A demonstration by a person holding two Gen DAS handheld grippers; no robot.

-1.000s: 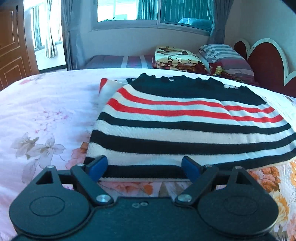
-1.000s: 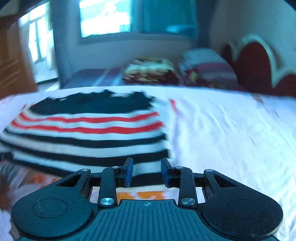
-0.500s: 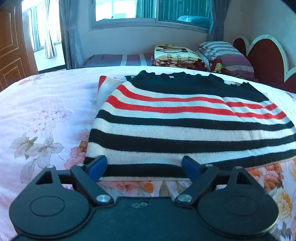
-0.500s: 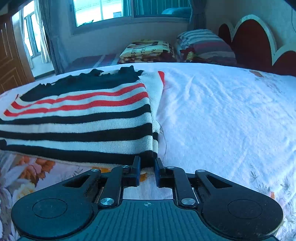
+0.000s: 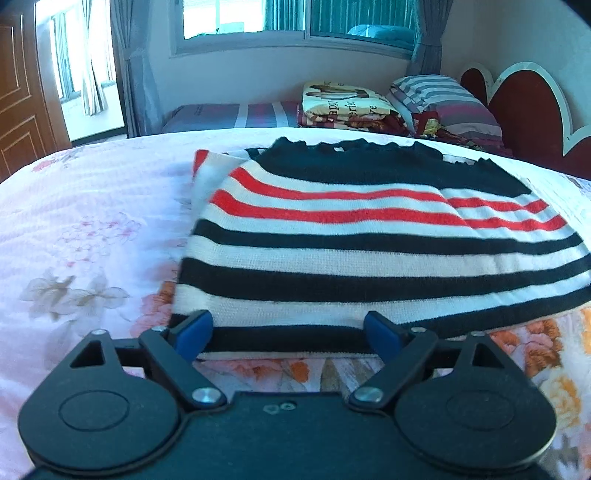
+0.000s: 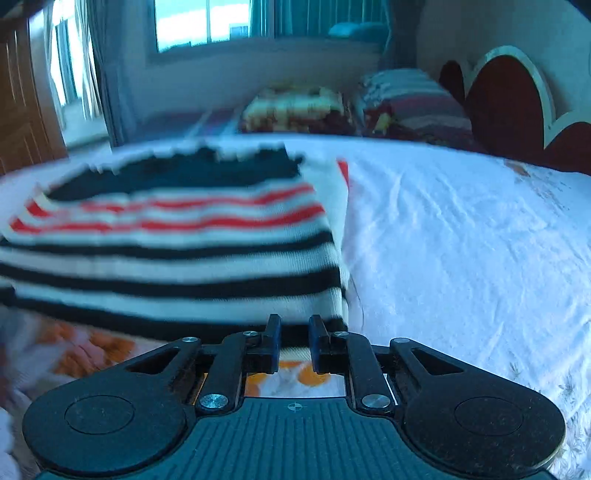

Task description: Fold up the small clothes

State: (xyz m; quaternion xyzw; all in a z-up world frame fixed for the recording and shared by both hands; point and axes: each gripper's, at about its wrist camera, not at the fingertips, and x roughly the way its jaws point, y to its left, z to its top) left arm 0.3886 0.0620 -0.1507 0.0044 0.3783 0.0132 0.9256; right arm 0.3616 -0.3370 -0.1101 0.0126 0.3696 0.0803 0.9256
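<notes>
Lying folded on the bed [image 5: 85, 229], the sweater [image 5: 369, 254] shows black, white and red stripes, with a solid dark band along its far edge. Its near hem faces both cameras.

At the sweater's near left corner, the left tool [image 5: 284, 334] is spread wide. Both blue pads [image 5: 194, 328] sit at the hem, and the black bottom stripe runs between them. Nothing is pinched there; the cloth lies flat on the floral sheet [image 5: 258, 369].

At the near right corner, the right tool [image 6: 293, 343] has its pads [image 6: 275, 341] drawn close, with a narrow gap left between them. The hem's edge sits in or just behind that gap; I cannot tell whether cloth is actually pinched, as this view is blurred. Right of the sweater the sheet [image 6: 461, 258] is plain white and creased.

Beyond the bed, a folded blanket [image 5: 347, 105] and a striped pillow [image 5: 443, 96] are stacked beside a red headboard [image 5: 528, 107]. A window [image 5: 295, 16] runs above them, and a wooden door [image 5: 22, 99] stands at the far left.
</notes>
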